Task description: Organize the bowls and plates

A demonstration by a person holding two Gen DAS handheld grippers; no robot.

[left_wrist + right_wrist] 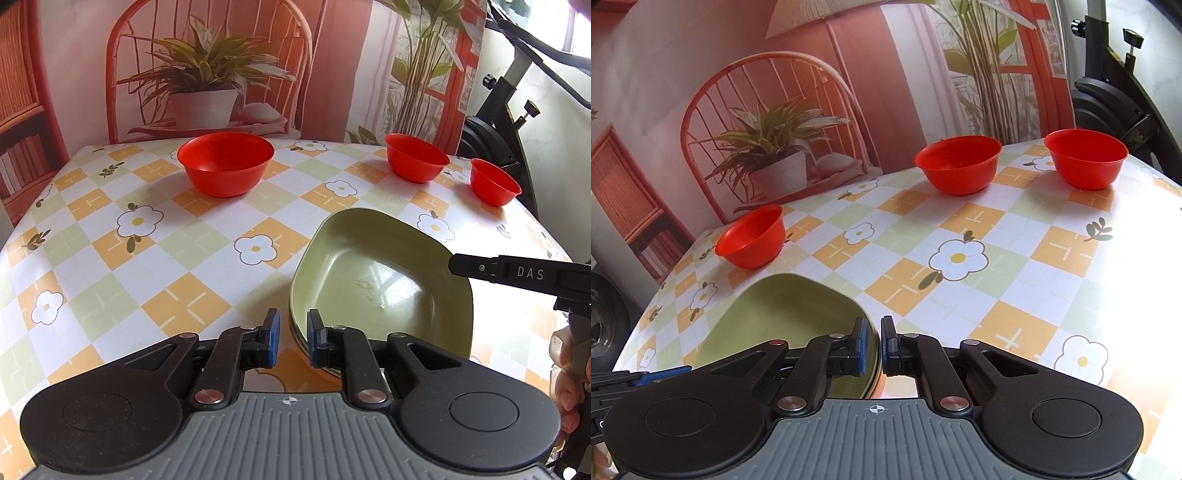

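Here the left tongs straddle the near rim of the green plate, pads parted with a clear gap, not pinching. The right tongs have the plate's right rim between narrowly spaced pads; whether they truly pinch it I cannot tell. The plate seems to rest on another one, on the flowered tablecloth. Farther back stand three red bowls: a big one, a middle one and a small one, well apart
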